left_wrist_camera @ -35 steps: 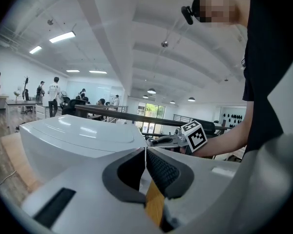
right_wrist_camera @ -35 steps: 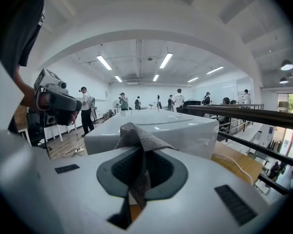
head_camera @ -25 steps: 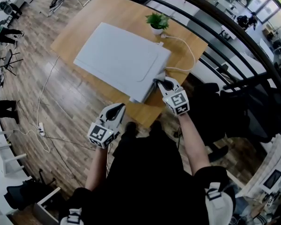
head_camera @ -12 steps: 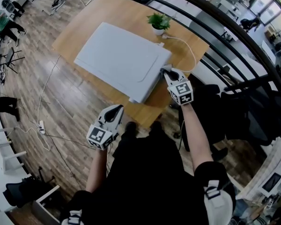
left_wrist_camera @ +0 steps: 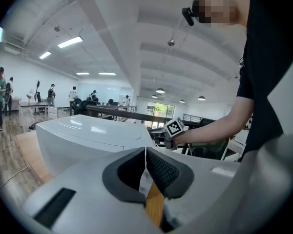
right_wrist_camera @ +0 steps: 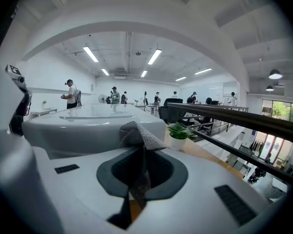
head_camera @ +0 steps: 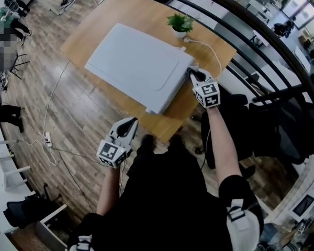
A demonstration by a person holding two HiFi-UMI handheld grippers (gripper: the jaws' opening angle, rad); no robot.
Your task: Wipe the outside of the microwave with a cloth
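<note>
The white microwave (head_camera: 136,64) lies large on the wooden table (head_camera: 191,106). My right gripper (head_camera: 191,73) is at its far right corner, shut on a grey cloth (right_wrist_camera: 136,133) that bunches up against the microwave's side (right_wrist_camera: 88,123). In the head view the cloth is mostly hidden by the gripper. My left gripper (head_camera: 130,123) hangs low, off the table's near edge, shut with nothing between its jaws. In the left gripper view the microwave (left_wrist_camera: 88,135) fills the left, and the right gripper's marker cube (left_wrist_camera: 173,127) shows beyond my left gripper (left_wrist_camera: 145,152).
A small potted plant (head_camera: 178,24) stands behind the microwave, also seen in the right gripper view as the plant (right_wrist_camera: 178,133). A white cable (head_camera: 212,54) loops over the table's right end. A dark railing (head_camera: 240,30) runs along the table's far side.
My right gripper has slid with the cloth along the microwave's right side, from the near corner to the far corner. The left gripper has barely moved.
</note>
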